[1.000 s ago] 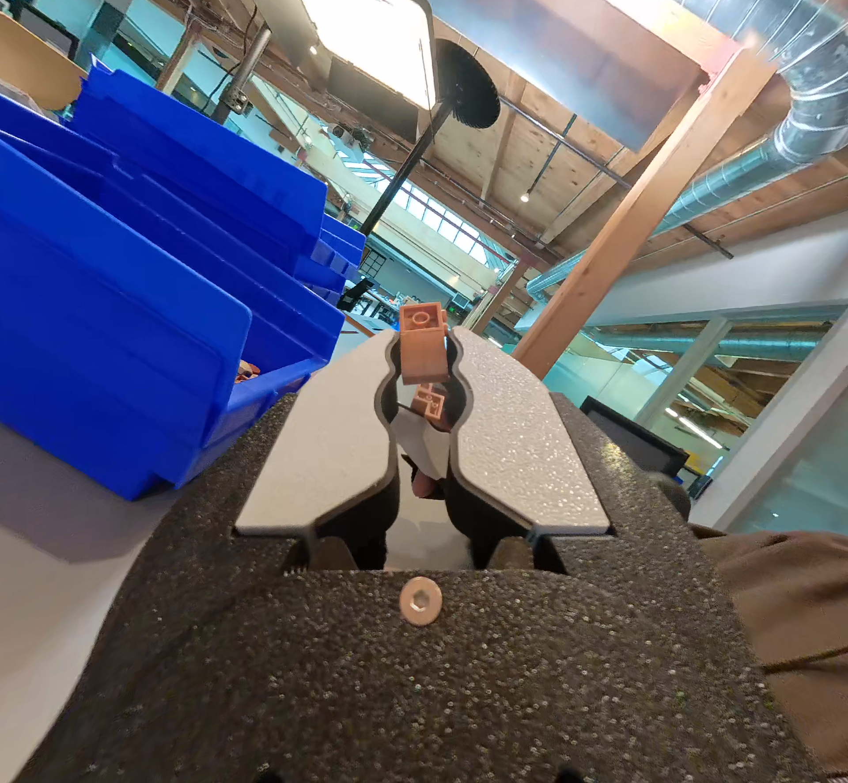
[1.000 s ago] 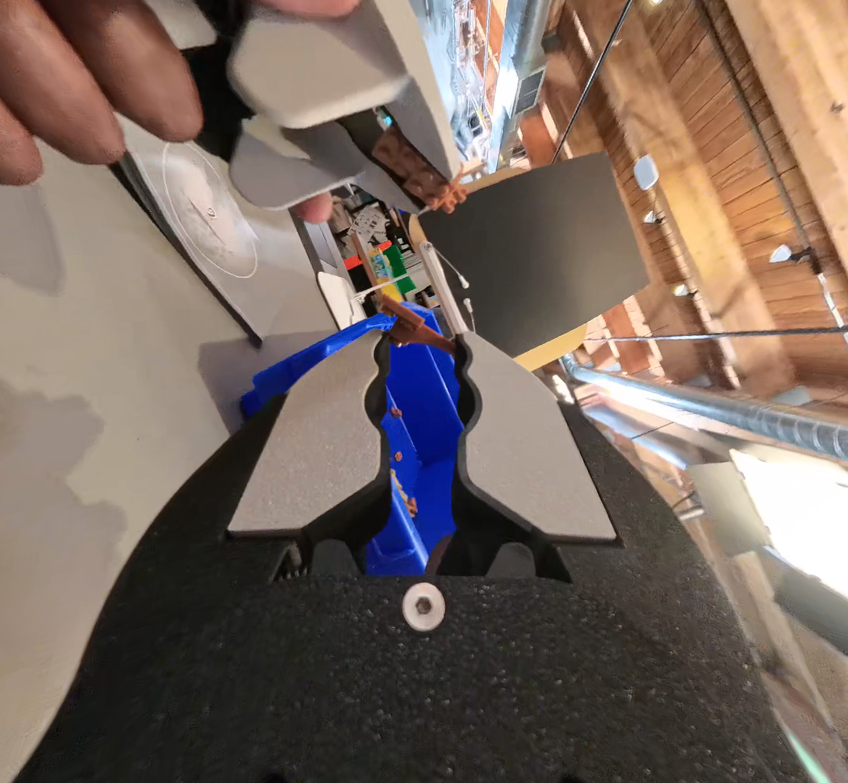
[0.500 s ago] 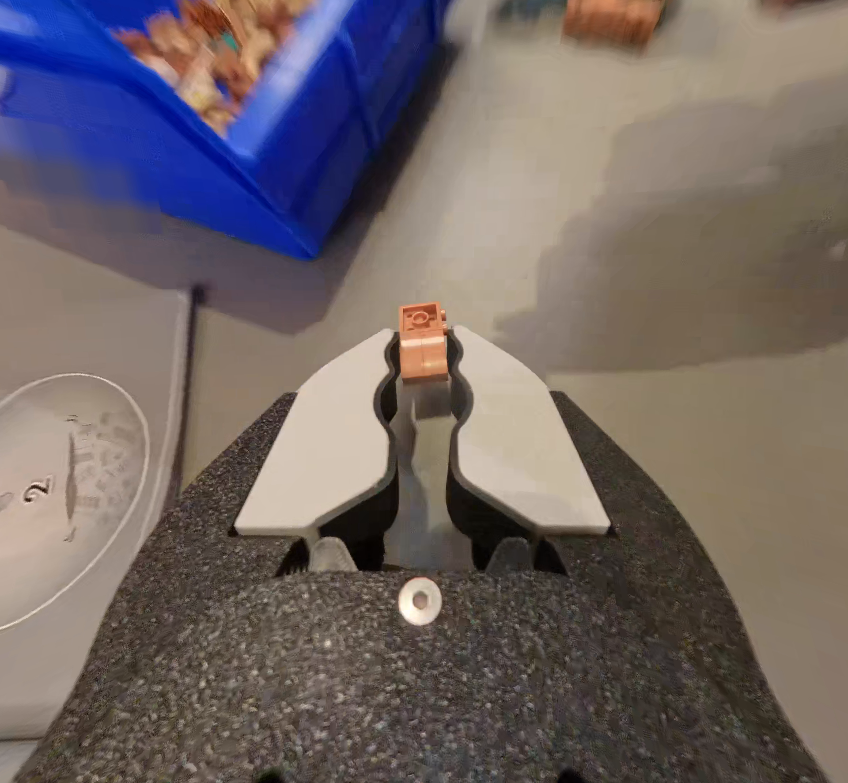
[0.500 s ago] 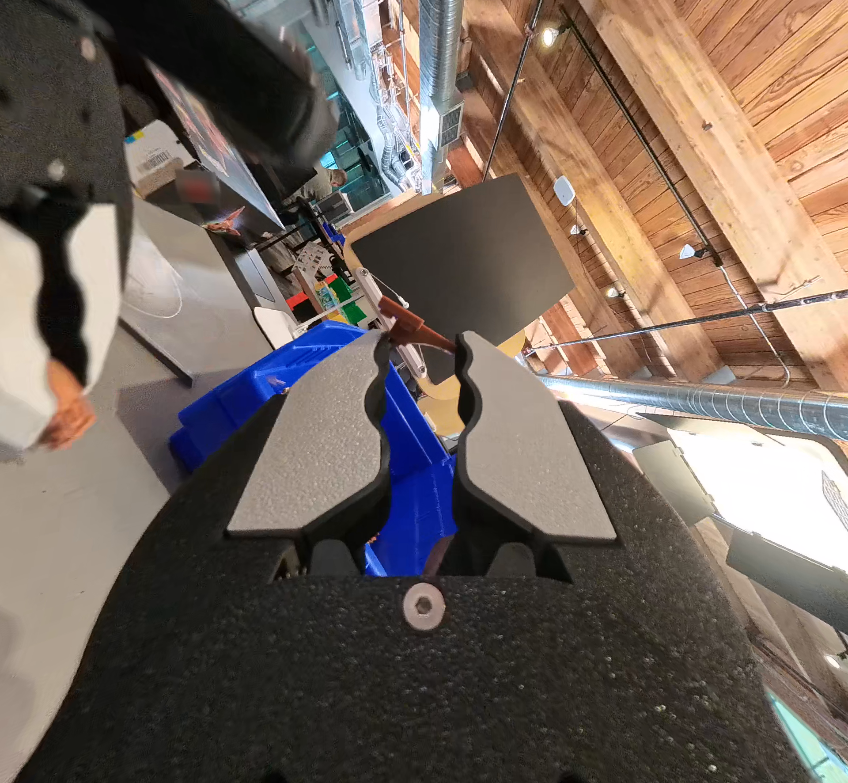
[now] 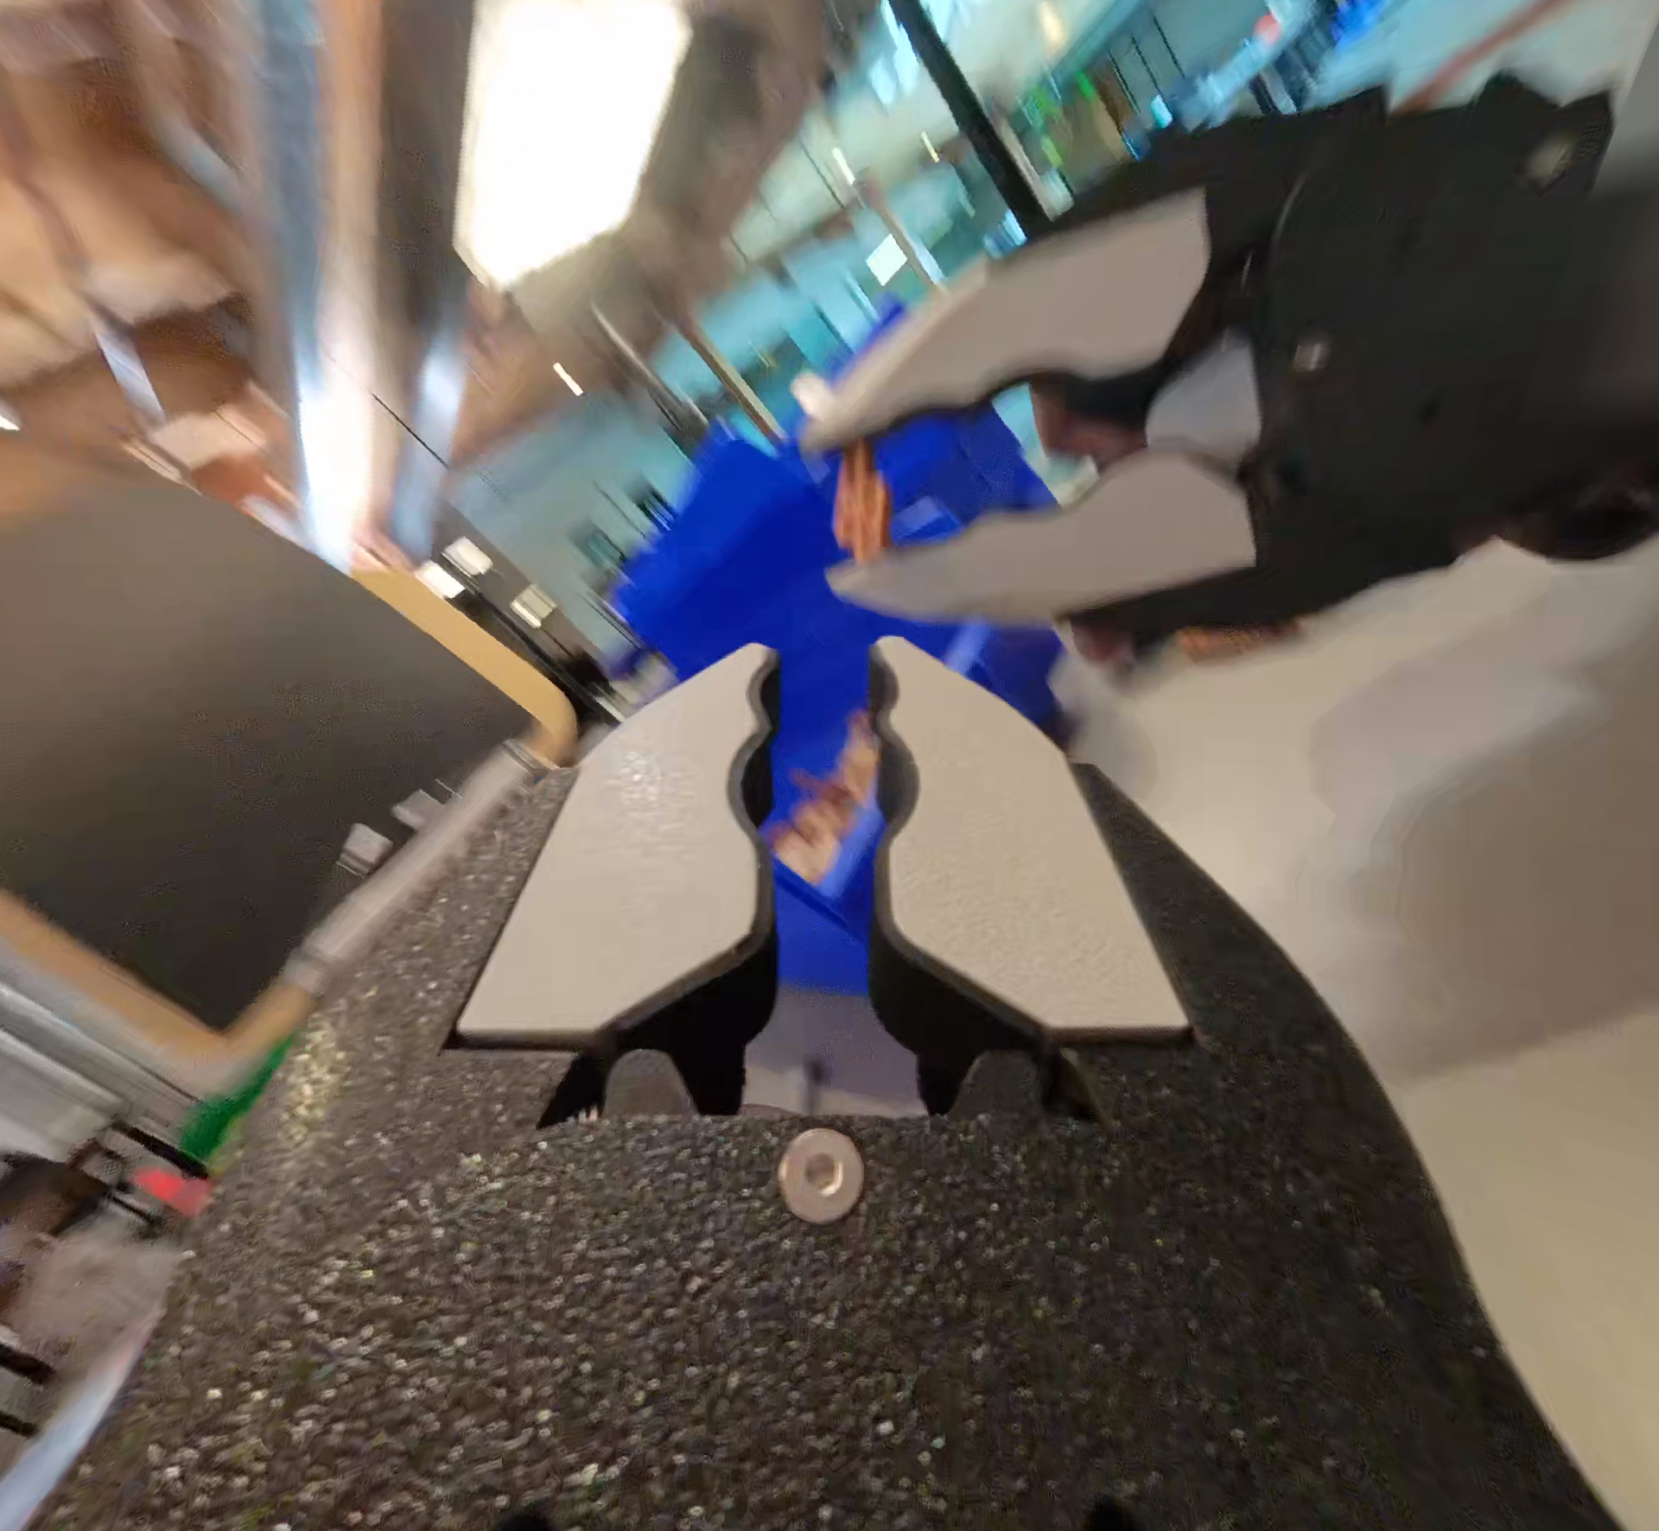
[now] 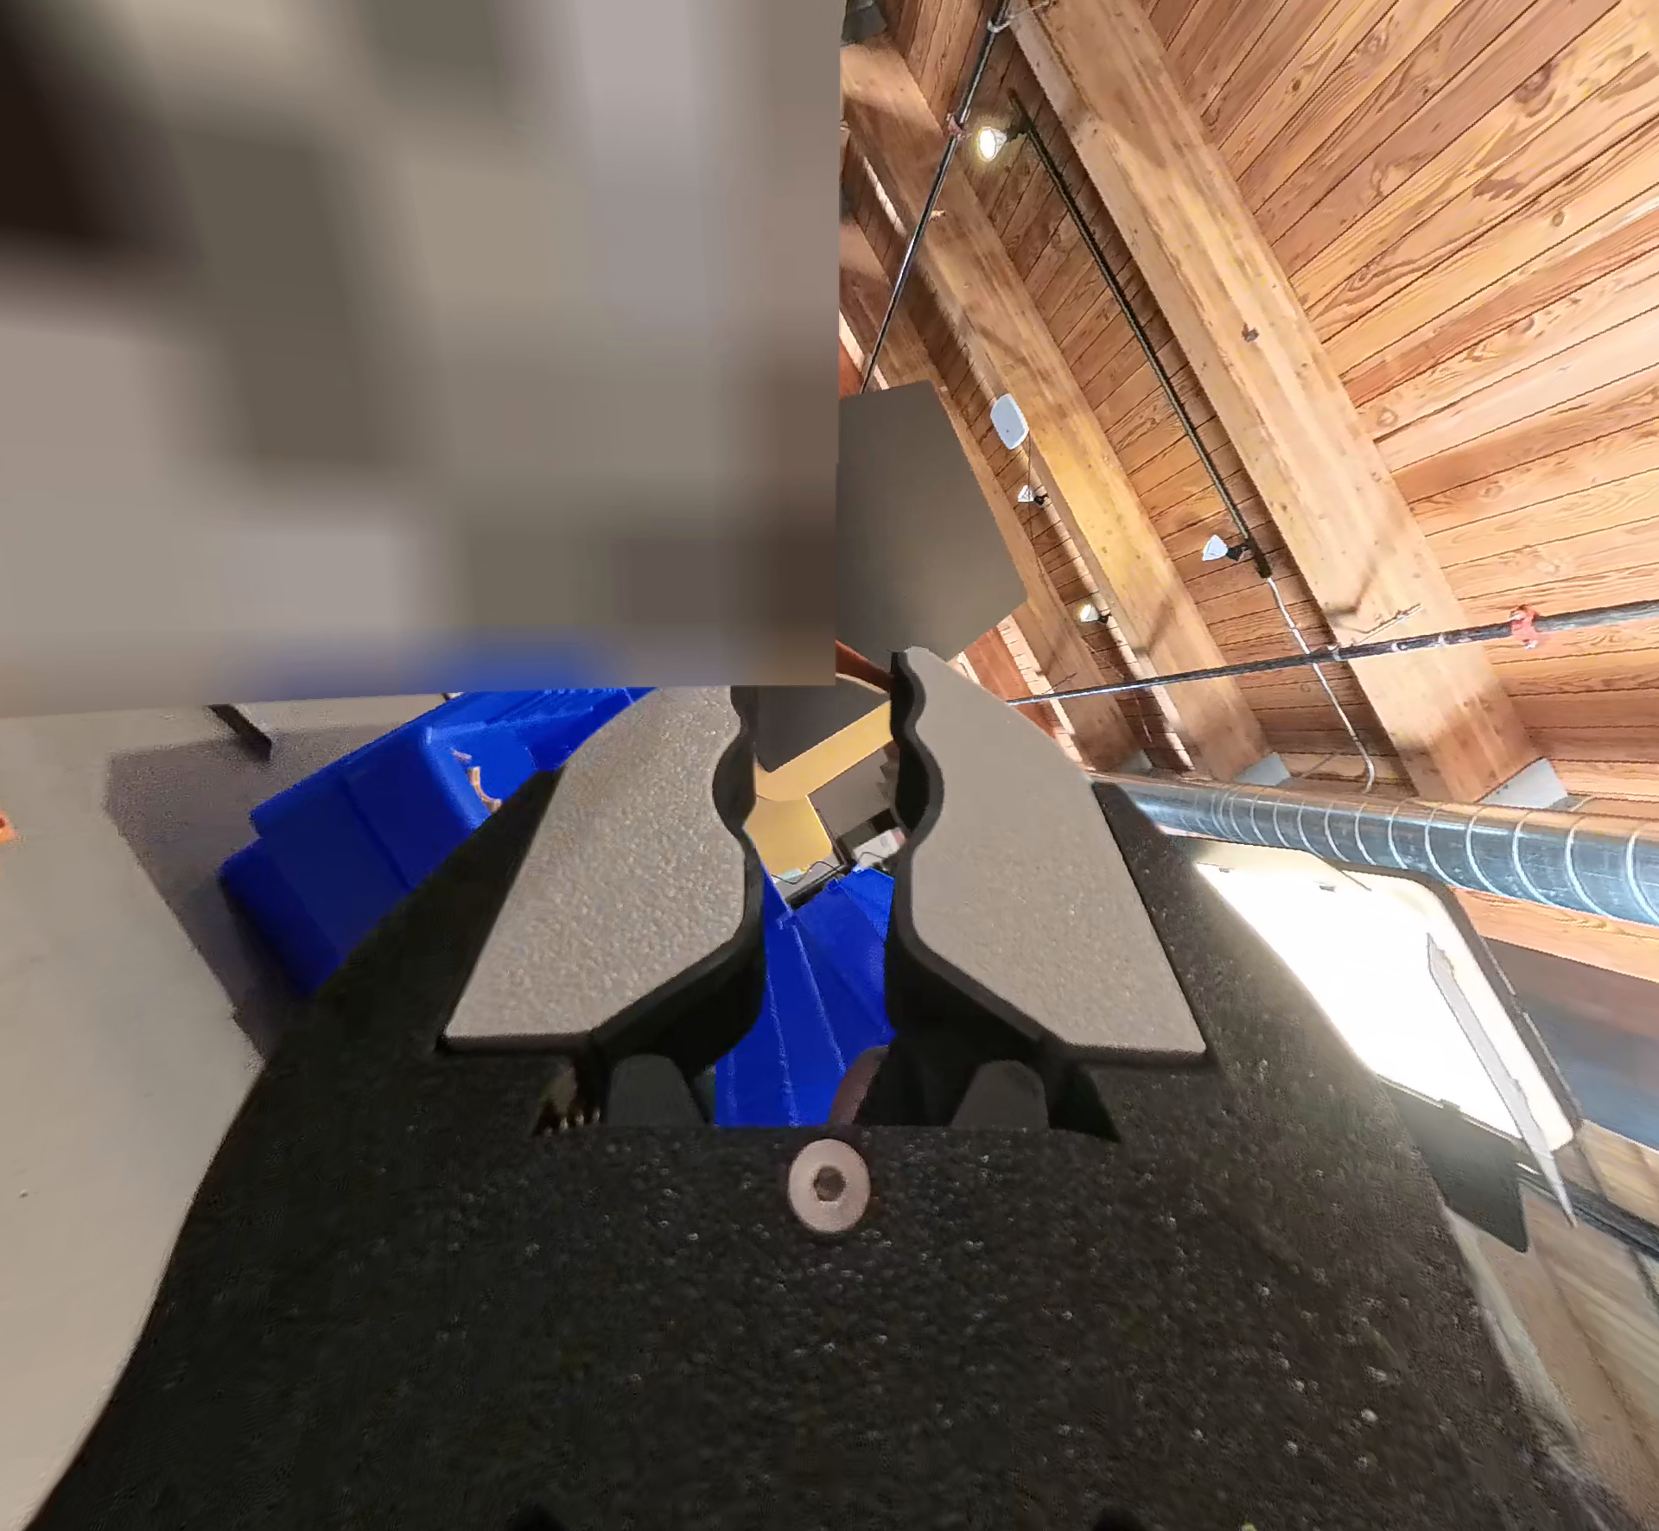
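The left wrist view is motion-blurred. My left gripper [image 5: 824, 658] has its fingers a little apart, and only the blue bin [image 5: 718, 554] shows through the gap; no brick shows at the tips. My right gripper [image 5: 826, 500] reaches in from the upper right of that view, above the bin, shut on a small orange-brown piece [image 5: 860, 491] held across its tips. In the right wrist view my right gripper [image 6: 821, 684] points up towards the wooden ceiling. An end of the brown piece [image 6: 862, 669] shows at its right fingertip, the rest hidden by a blurred patch.
Blue bins [image 6: 377, 815] with small brown pieces stand on the grey table [image 6: 72, 860]. A black panel on a tan frame [image 5: 179, 725] stands to the left. Grey table surface [image 5: 1436, 770] lies to the right. A metal duct [image 6: 1347, 842] and a light panel hang overhead. Spacing between my two grippers at the tips: around 5 cm.
My left gripper swung up from the table towards the bins and the right gripper. The orange-brown brick seen at its tips half a second ago no longer shows. The right gripper keeps its brown piece.
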The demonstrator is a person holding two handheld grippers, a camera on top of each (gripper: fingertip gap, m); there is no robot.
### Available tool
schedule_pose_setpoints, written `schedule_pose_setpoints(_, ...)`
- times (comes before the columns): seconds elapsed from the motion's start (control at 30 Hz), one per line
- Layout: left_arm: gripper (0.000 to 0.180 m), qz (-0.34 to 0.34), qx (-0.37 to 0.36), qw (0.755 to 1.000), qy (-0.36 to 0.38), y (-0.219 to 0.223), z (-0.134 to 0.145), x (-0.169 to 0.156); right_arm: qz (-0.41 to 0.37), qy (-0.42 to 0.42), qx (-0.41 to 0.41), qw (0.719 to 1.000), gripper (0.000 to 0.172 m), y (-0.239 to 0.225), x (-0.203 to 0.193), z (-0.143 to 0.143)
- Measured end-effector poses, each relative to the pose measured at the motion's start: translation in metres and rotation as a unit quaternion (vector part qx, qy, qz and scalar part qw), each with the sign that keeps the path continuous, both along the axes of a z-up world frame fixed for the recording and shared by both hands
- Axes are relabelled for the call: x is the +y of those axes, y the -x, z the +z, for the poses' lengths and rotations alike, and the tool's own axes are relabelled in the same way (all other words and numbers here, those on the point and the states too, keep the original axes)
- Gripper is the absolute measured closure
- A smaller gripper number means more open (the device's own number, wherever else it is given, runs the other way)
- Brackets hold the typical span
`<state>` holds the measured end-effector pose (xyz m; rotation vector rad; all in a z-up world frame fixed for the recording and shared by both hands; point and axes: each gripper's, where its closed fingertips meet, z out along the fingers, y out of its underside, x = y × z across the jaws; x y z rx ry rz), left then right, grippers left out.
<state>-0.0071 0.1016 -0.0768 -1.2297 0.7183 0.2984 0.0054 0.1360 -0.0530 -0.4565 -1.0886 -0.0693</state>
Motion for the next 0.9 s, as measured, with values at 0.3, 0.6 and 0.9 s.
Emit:
schedule_pose_setpoints(0.3, 0.167, 0.079, 0.158, 0.982, -0.073, -0.013, -0.008, 0.001, -0.013, -0.039, -0.025, 0.999, 0.145, 0.008, -0.009, -0.009)
schedule_pose_setpoints(0.6, 0.175, 0.112, 0.19, 0.971, -0.094, -0.009, -0.006, 0.002, 0.0, -0.051, -0.043, 0.998, 0.145, 0.012, -0.017, -0.016)
schedule_pose_setpoints(0.9, 0.177, 0.001, -0.07, 0.997, -0.014, 0.012, 0.02, -0.008, 0.021, -0.045, -0.029, 0.998, 0.146, 0.007, -0.019, -0.01)
